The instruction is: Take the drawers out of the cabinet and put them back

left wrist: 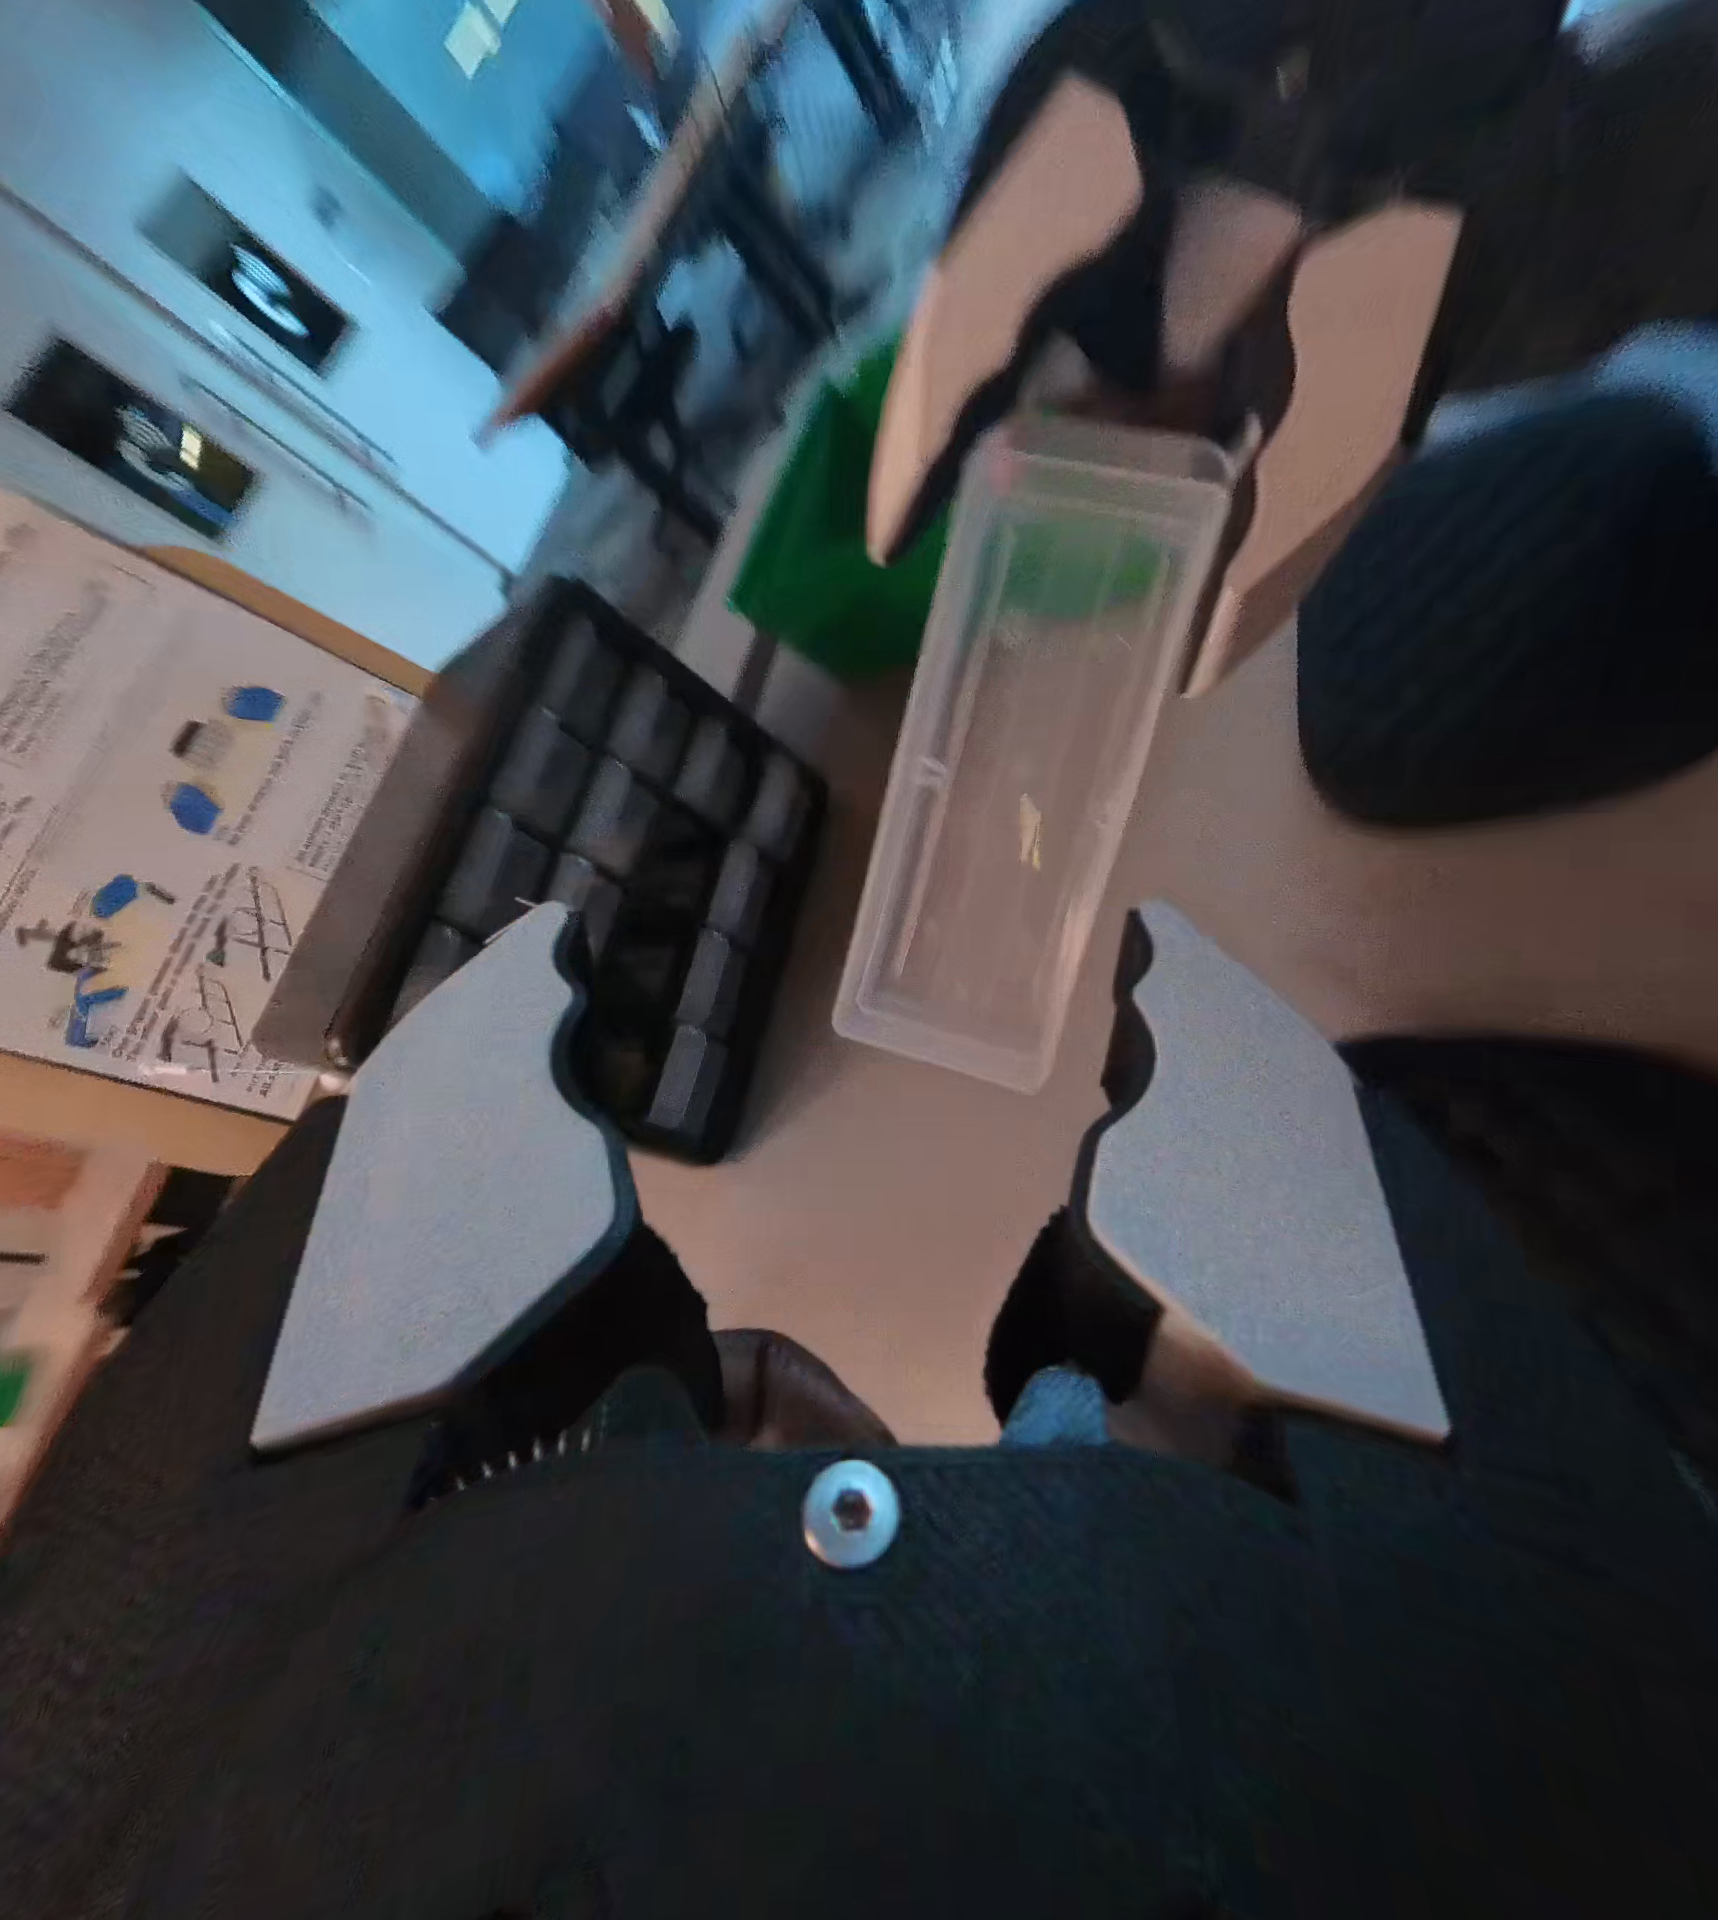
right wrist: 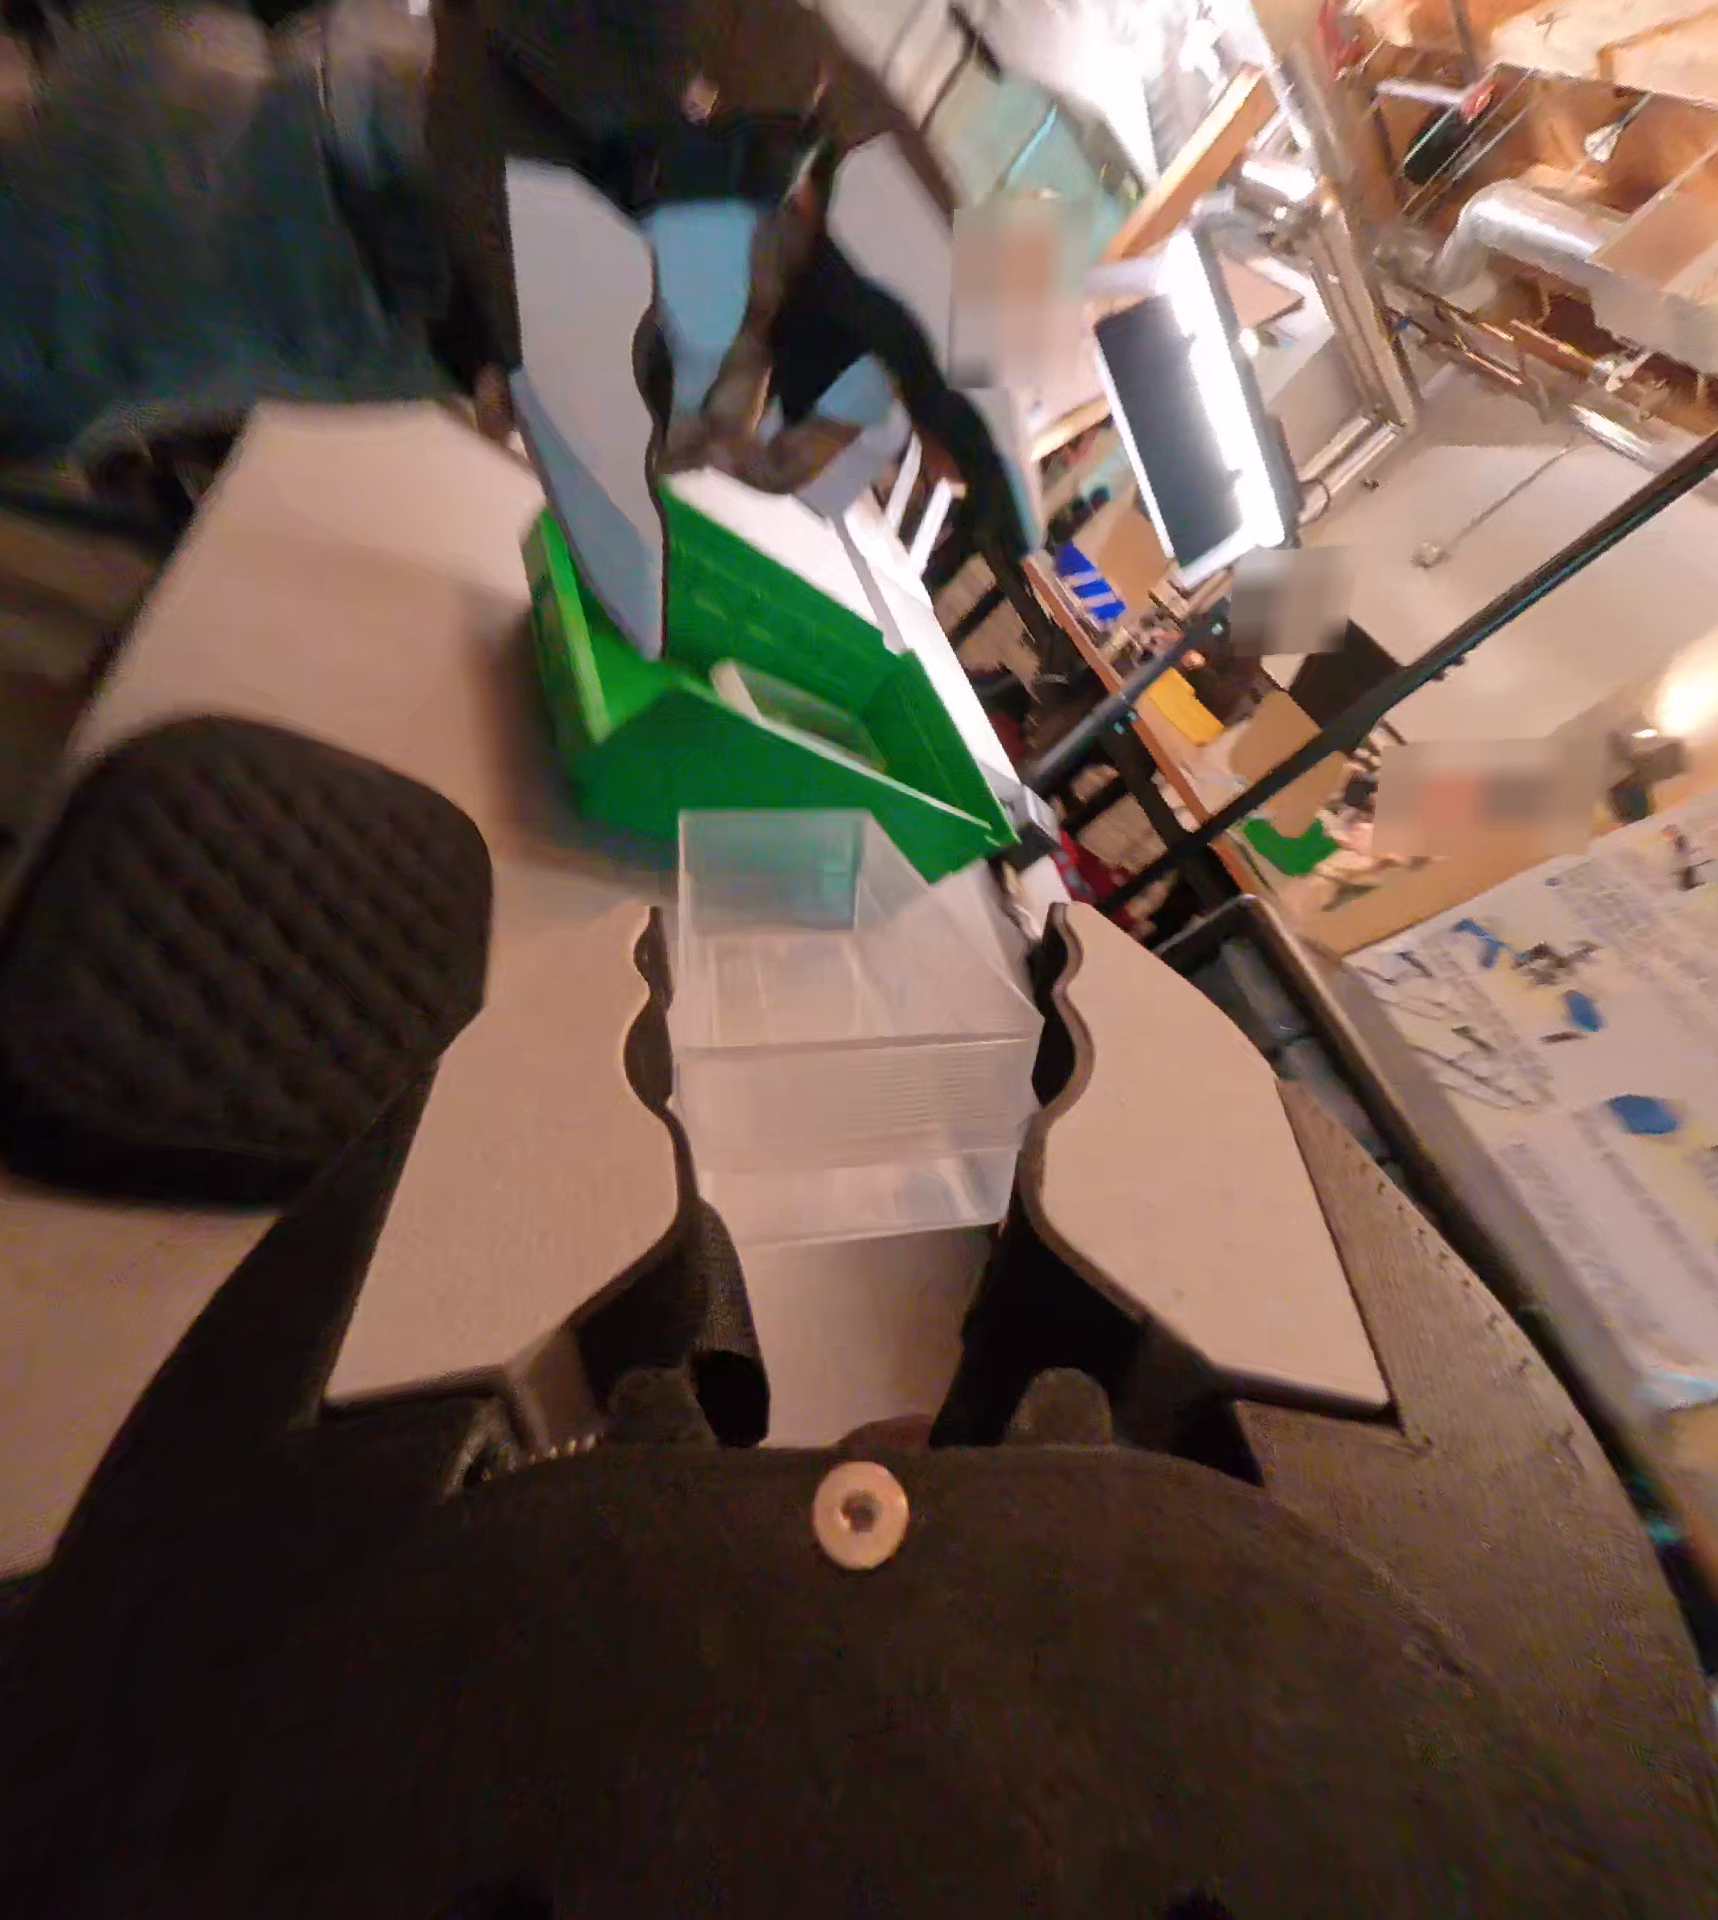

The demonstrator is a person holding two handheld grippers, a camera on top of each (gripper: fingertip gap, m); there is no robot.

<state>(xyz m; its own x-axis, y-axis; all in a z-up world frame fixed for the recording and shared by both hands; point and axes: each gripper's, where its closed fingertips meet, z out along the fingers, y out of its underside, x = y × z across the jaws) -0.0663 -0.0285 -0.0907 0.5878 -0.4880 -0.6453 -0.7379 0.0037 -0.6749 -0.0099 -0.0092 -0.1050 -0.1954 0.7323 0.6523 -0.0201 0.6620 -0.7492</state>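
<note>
Lying between right jaws — drawer (right wrist: 850, 1049)

Cool blue cast in left wrist view; warm orange cast in right wrist view. Heavy motion blur across background in both. Strong wide-angle bending at edges. Bright glare from lit monitor (right wrist: 1198, 426) at upper right. Near fingers (left wrist: 450, 1174) fairly sharp; clear drawer (left wrist: 1011, 769) soft. Lower housing dark, underexposed. Soft shadows on worktop (left wrist: 896, 1236).
</note>
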